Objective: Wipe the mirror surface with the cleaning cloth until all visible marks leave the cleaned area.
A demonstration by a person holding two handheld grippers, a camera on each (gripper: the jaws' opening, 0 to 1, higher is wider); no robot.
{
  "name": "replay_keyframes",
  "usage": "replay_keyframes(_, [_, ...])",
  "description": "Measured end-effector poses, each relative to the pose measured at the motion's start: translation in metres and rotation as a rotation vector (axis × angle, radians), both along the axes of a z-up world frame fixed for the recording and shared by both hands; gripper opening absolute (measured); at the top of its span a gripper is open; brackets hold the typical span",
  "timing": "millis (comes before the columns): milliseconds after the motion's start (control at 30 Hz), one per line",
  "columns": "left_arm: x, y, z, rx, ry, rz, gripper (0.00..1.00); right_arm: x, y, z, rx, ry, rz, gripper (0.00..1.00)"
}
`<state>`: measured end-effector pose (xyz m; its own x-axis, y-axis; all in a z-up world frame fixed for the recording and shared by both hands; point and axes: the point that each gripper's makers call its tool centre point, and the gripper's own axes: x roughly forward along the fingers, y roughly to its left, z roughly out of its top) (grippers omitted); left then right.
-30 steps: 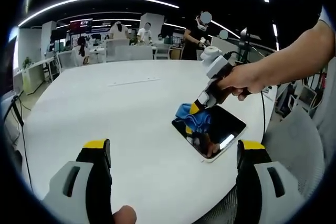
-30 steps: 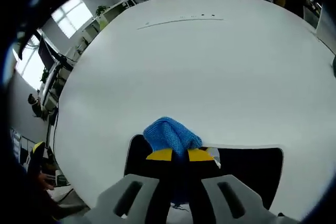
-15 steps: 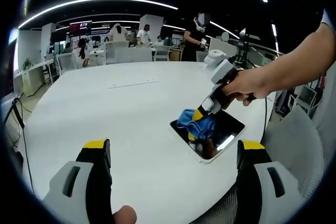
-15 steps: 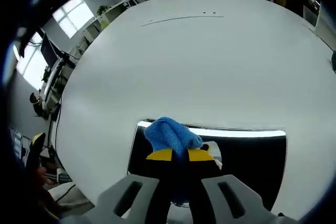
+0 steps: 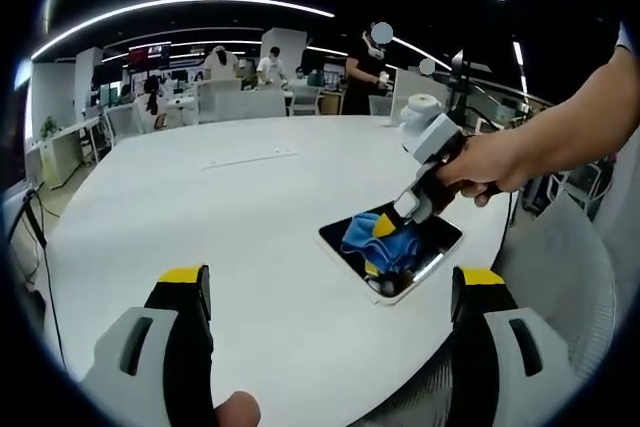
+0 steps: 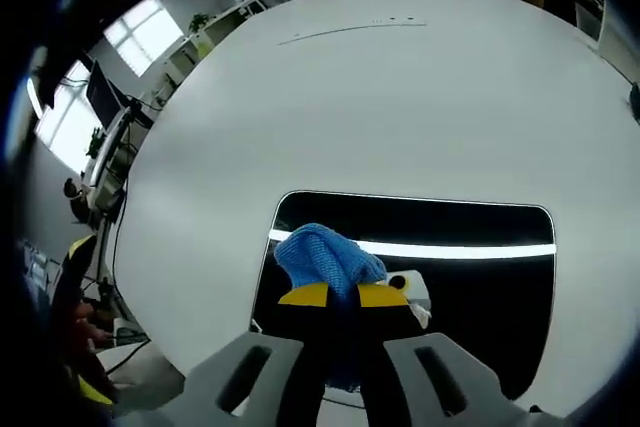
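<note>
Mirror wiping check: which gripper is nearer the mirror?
Right. The right gripper presses the cloth on the mirror; the left gripper stays apart, open.

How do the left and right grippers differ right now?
The left gripper is open, jaws wide apart and holding nothing; the right gripper is shut on the blue cloth. The left hovers over bare white table, away from the mirror; the right presses the cloth onto the mirror. Both have yellow-tipped jaws.

- Your right gripper [image 6: 342, 295] was clamped on the blue cloth [image 6: 326, 257].
- You pressed it onto the mirror [image 6: 470, 277] lying on the white table [image 6: 400, 107].
</note>
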<state>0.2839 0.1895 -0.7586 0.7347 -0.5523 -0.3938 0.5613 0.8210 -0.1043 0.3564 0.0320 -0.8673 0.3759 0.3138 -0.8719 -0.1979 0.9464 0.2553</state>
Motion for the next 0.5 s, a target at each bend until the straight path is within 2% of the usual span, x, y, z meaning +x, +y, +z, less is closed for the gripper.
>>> replay_keyframes(500, [-0.002, -0.001, 0.0, 0.0, -0.009, 0.006, 0.99, -0.015, 0.0, 0.002, -0.001, -0.021, 0.007, 0.03])
